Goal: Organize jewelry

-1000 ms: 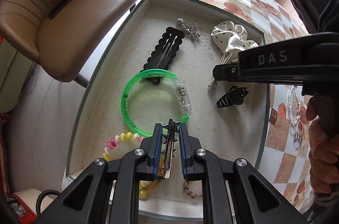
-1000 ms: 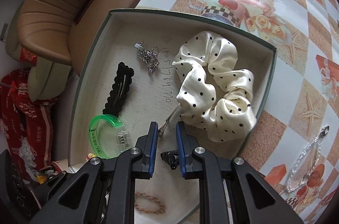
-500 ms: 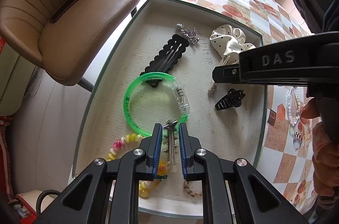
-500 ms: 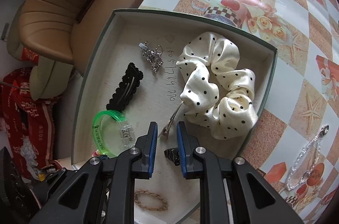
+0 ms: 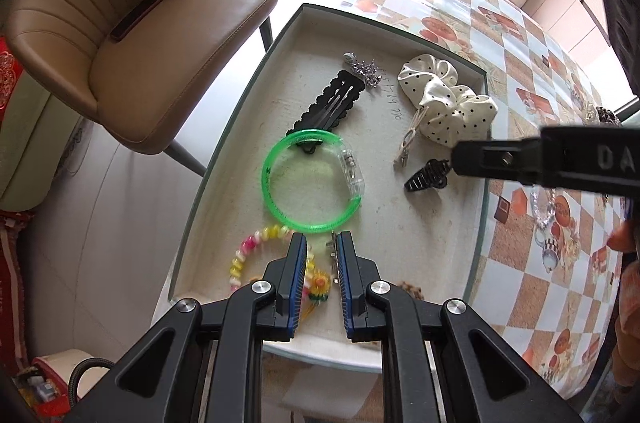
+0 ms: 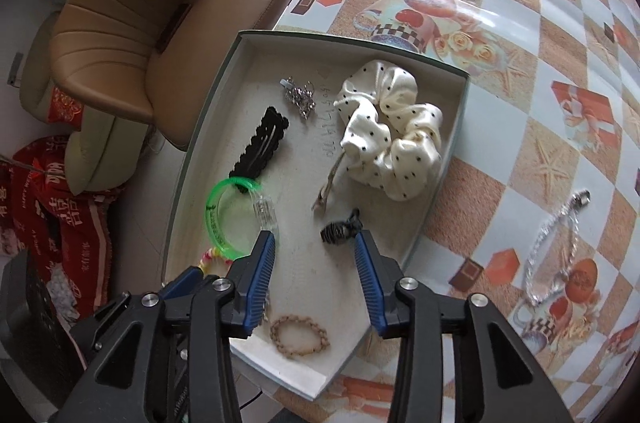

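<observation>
Shallow grey-rimmed tray (image 6: 448,159) sits at the table edge, centre of both views — it is the collecting spot, so pieces lie loose on its floor: polka-dot scrunchie (image 6: 394,139) upper right, black scalloped clip (image 6: 262,143) and green bangle (image 6: 230,219) to the left, rhinestone clip (image 6: 300,97) near the top, silver clip (image 6: 330,189) mid-tray just beside the scrunchie, black claw clip (image 6: 340,229) below it, beaded bracelet (image 6: 299,337) at the bottom.

One piece not in yet: silver chain bracelet (image 6: 554,247) lies on the tablecloth at right, well apart from the tray — likely next.

Left gripper (image 5: 322,281) hangs low over the tray's near end, bottom centre of its view, jaws narrow with a gap; small metal hairpin (image 5: 331,251) against the right finger, cannot tell if pinched. Pastel bead bracelet (image 5: 256,243) just left.

Right gripper (image 6: 314,277) points down over the tray's lower half, jaws wide, empty, claw clip touching or just by its right fingertip.
</observation>
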### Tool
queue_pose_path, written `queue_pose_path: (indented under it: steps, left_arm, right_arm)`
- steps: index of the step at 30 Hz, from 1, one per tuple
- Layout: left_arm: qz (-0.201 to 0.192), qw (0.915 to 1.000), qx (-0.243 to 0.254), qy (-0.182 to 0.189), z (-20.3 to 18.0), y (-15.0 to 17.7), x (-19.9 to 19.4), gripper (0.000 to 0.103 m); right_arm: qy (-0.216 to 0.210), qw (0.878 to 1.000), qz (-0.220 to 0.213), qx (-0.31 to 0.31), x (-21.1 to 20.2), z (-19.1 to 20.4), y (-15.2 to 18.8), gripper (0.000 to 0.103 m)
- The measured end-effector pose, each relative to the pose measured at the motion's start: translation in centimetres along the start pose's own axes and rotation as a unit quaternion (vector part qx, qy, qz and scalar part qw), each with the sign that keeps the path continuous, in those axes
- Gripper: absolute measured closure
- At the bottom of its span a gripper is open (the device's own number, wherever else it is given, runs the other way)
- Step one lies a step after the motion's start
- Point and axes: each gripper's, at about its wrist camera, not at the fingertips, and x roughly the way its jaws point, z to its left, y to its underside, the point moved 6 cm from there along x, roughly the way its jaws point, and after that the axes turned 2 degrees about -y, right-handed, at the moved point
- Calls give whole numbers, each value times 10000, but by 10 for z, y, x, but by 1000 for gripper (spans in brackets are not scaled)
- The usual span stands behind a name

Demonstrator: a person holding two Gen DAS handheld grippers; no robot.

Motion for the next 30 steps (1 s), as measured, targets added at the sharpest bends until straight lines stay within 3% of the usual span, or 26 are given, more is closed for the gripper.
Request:
queue_pose_path:
  steps: [3, 4, 5, 6, 11, 13, 15, 20, 21, 22, 30]
  left_arm:
    - [39, 10000, 73, -4, -1, 7, -8, 84]
    - [60, 9999, 92, -16, -1, 10, -11, 76]
    - [86, 9999, 90, -27, -1, 14, -14, 54]
    - [111, 9999, 56, -62, 0, 16, -17, 0]
    - [49, 10000, -18, -77, 2, 30, -38, 0]
    - [69, 9998, -36, -157, 4, 34, -46, 0]
    - [62, 9998, -75, -181, 5, 37, -52, 0]
    - [-179, 9990, -172, -378, 14, 35, -71, 0]
    - [-224, 9987, -190, -424, 16, 35, -74, 0]
    - [-260, 9984, -215, -447, 18, 34, -77, 0]
    - [-314, 9976, -389, -483, 28, 32, -85, 0]
  right_arm:
    - [72, 10000, -2, 7, -10, -1, 12, 50]
    - [102, 9999, 2, -7, -14, -2, 16, 49]
    - [145, 9999, 0, -17, -18, -5, 21, 48]
    - [189, 9998, -4, -31, -21, -3, 24, 47]
    - [581, 9981, -76, -207, -39, -3, 43, 43]
    - [723, 9969, -129, -274, -47, -3, 48, 28]
    - [875, 9951, -271, -372, -57, -1, 53, 19]
    - [1206, 9886, -705, -566, -78, 7, 60, 15]
    - [1240, 9874, -802, -573, -82, 9, 60, 4]
    - [1261, 9863, -887, -580, -86, 10, 60, 0]
    - [1325, 9846, -925, -665, -95, 20, 58, 0]
